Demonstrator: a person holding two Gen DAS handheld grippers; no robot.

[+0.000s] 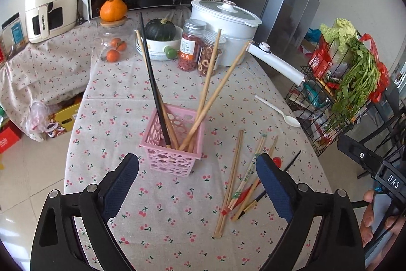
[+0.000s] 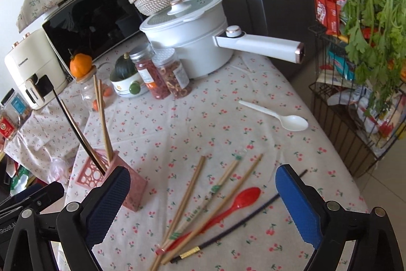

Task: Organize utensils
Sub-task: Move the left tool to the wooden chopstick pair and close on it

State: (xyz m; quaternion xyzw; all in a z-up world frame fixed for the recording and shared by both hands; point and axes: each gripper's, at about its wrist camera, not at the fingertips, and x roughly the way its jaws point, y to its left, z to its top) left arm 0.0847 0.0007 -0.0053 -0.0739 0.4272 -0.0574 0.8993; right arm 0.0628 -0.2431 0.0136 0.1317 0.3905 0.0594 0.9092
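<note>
Chopsticks [image 2: 203, 205] lie loose on the tablecloth [image 2: 177, 133] between the spread, empty fingers of the right gripper [image 2: 203, 205], beside a red spoon [image 2: 236, 202]. Left gripper [image 1: 198, 184], also released, faces the pink basket [image 1: 175, 144] left of them.

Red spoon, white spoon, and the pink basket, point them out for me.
Red spoon [image 2: 247, 197]: right wrist view, on its bowl.
White spoon [image 2: 294, 123]: right wrist view, on its bowl.
Pink basket [image 1: 170, 161]: left wrist view, on its front wall.

Basket [image 1: 175, 146] stands left of loose chopsticks [image 1: 232, 184] on table [image 1: 177, 215].
</note>
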